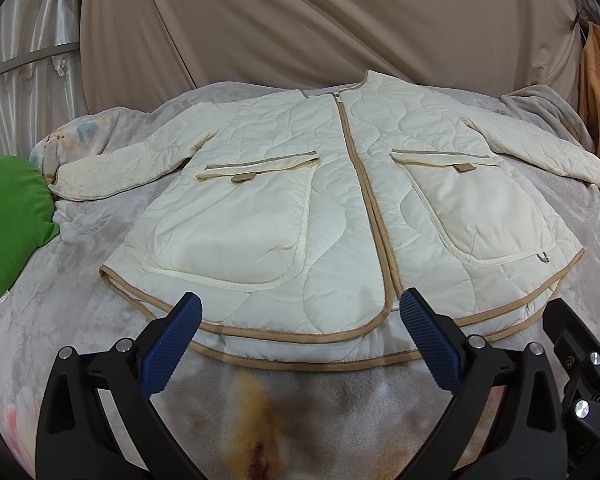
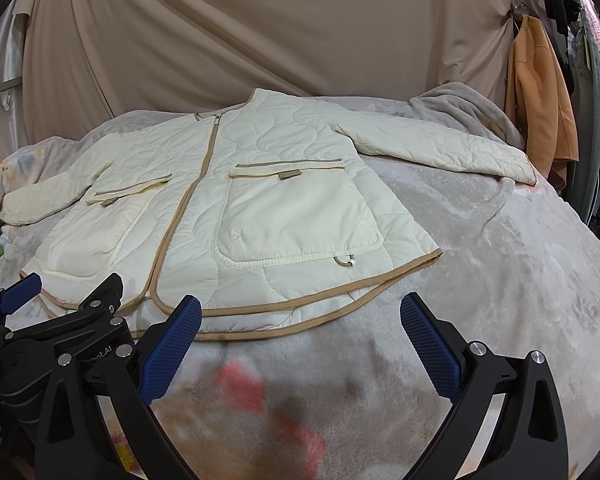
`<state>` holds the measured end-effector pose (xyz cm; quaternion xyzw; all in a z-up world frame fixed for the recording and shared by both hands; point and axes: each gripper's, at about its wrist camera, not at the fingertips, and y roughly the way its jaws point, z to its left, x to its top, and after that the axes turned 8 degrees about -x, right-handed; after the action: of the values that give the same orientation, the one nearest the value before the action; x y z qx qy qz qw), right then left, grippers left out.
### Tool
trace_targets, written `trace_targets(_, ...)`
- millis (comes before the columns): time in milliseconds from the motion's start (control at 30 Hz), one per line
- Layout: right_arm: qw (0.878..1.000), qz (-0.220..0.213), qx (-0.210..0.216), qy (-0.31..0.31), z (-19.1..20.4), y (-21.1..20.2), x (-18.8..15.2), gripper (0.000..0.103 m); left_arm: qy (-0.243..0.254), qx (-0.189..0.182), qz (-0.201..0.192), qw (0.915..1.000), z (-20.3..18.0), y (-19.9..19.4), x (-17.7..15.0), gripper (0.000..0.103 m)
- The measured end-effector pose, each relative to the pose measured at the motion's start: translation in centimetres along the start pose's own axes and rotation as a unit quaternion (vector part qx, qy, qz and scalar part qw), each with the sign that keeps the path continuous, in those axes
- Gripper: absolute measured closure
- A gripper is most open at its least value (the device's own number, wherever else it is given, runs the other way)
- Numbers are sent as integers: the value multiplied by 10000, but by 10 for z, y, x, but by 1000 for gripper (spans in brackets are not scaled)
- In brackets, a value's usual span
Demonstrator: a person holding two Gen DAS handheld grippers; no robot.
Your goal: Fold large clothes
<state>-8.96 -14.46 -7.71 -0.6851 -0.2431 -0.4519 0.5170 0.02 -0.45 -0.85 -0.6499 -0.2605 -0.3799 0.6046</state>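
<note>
A cream quilted jacket (image 1: 340,200) with tan trim lies flat and face up on the grey blanket (image 1: 80,300), zipped, both sleeves spread out to the sides. Its hem is nearest me. My left gripper (image 1: 300,304) hovers open just before the hem near the zip's lower end, nothing between its blue pads (image 1: 172,344). In the right wrist view the jacket (image 2: 240,208) lies ahead and to the left. My right gripper (image 2: 300,306) is open over the blanket (image 2: 500,280), just short of the hem's right part. The left gripper's frame (image 2: 60,320) shows at lower left there.
A green cushion (image 1: 8,232) lies at the left edge of the bed. A beige drape (image 1: 320,20) hangs behind. An orange garment (image 2: 540,112) hangs at the right, with more clothes on a rack beyond. The right gripper's frame (image 1: 576,368) shows at lower right in the left wrist view.
</note>
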Motion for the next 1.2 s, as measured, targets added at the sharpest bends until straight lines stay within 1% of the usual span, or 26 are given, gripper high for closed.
trace_targets(567, 9999, 87, 83, 55, -3, 4, 1, 5, 34, 9, 45, 10000, 1, 0, 3, 6)
trace_targets(700, 9997, 103, 226, -11, -14, 9, 10, 5, 100, 12, 62, 9999, 0, 5, 8, 6)
trace_targets(800, 9999, 86, 126, 78, -44, 16, 29, 5, 67, 90, 59, 9999, 15, 10, 16, 6)
trace_targets(933, 9978, 255, -110, 605, -114, 43, 62, 5, -135, 11, 157, 9998, 44, 23, 33, 6)
trace_targets(1033, 9934, 399, -338, 1022, -170, 77, 86, 5, -204, 60, 76, 9997, 64, 32, 48, 6)
trace_targets(1133, 9884, 610, -547, 1281, -211, 118, 106, 5, -181, 132, 39, 9997, 81, 47, 62, 6)
trace_targets(1200, 9825, 766, -754, 1522, -239, 147, 118, 5, -164, 237, 82, 9996, 89, 61, 71, 6)
